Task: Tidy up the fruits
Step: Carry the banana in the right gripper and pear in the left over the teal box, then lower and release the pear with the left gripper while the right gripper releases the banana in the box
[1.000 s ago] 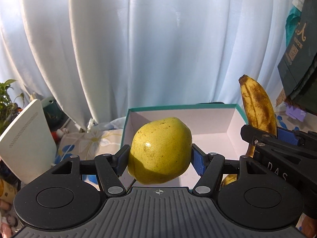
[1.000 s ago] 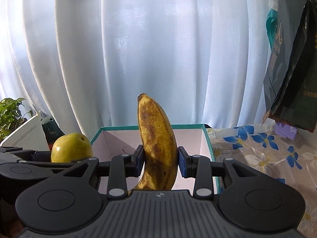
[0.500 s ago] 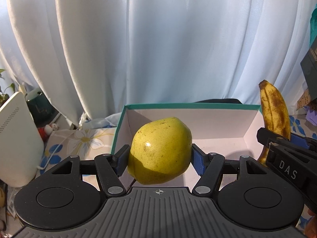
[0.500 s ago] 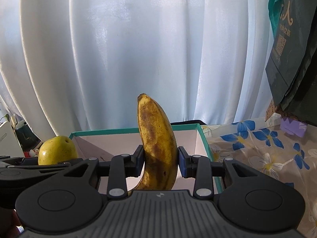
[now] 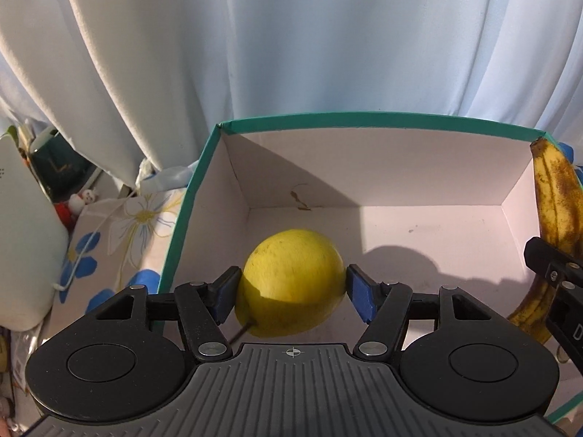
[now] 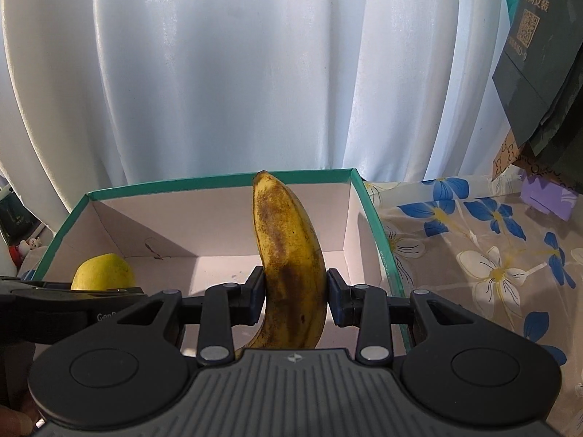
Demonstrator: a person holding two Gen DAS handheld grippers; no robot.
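A yellow pear [image 5: 291, 284] is being held between the blue pads of the left gripper [image 5: 291, 293], jaws clamped on its two sides, stem end pointing back toward the tool. The pear is being carried over the near-left part of the teal-rimmed cardboard box [image 5: 364, 118], inside the rim line; whether it is touching the box floor cannot be told, though its shadow is falling on the floor just to the right. A spotted banana [image 6: 288, 273] is being gripped by the right gripper [image 6: 293, 298], jaws closed on its mid-section, long axis standing nearly upright with the tip toward the far wall. It is being held over the near-right part of the same box, close to the right wall. The key relation: box floor is lying straight below and slightly ahead of both tools, pear left, banana right, well apart, so both are judged ready to be lowered and let go without crossing. The banana is judged likely to tip over once freed. A floral tablecloth [image 6: 473, 255] is lying right of the box, white curtain [image 6: 255, 73] behind.
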